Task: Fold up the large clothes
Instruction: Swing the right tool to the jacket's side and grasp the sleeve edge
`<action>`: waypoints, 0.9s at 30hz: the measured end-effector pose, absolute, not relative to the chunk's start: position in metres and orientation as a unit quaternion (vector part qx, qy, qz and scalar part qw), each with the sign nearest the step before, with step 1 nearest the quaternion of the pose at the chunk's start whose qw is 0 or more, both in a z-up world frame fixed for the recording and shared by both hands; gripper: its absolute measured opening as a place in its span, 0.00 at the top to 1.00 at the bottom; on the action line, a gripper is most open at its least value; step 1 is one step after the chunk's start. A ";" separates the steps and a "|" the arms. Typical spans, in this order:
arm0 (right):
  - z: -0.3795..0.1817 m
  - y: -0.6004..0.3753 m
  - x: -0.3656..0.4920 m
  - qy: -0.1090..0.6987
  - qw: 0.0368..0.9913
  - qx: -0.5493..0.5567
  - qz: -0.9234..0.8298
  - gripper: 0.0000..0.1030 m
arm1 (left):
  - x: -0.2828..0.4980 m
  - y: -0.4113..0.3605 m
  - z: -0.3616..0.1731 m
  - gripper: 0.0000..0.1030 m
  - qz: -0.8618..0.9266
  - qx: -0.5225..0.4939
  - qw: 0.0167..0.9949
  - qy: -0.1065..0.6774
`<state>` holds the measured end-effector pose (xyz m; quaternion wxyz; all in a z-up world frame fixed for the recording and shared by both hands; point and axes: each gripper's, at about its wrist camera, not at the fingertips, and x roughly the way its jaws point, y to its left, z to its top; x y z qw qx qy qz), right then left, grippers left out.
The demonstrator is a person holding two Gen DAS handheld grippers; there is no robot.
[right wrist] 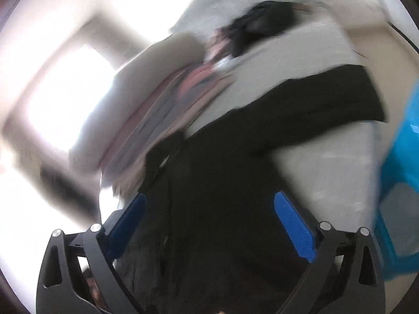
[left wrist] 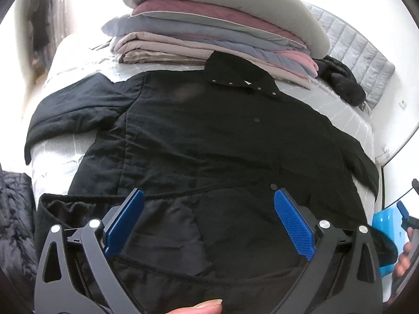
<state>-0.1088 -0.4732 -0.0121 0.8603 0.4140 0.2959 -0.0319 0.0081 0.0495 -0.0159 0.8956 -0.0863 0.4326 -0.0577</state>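
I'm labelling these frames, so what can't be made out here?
- Black jacket: hem cut off by the left wrist view's bottom edge, behind the left gripper.
- Folded bedding stack: smeared by motion blur in the right wrist view.
- Right gripper: open, but blur hides whether it touches fabric.
- Small dark garment: too crumpled to identify.

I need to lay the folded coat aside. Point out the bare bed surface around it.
Bare grey quilted bedspread shows below the black padded coat's left sleeve, and a strip at the right between the collar and the bed's edge. Behind the collar it is crowded: the stack of folded blankets and a crumpled black garment.
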 end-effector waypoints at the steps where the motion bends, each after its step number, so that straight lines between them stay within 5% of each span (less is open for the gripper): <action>1: -0.022 -0.497 -0.109 0.305 0.845 0.437 -0.043 0.07 | 0.010 0.050 -0.018 0.07 -0.058 -0.090 0.893 0.436; 12: -0.139 -0.632 -0.094 0.271 0.705 0.650 -0.080 0.07 | 0.022 0.029 -0.032 0.07 -0.067 -0.067 0.886 0.453; 25: -0.164 -0.696 -0.062 0.217 0.695 0.661 -0.179 0.08 | 0.031 0.025 -0.038 0.07 -0.077 -0.055 0.878 0.469; 27: -0.163 -0.696 -0.063 0.196 0.705 0.654 -0.190 0.19 | 0.032 0.026 -0.040 0.07 -0.075 -0.056 0.877 0.472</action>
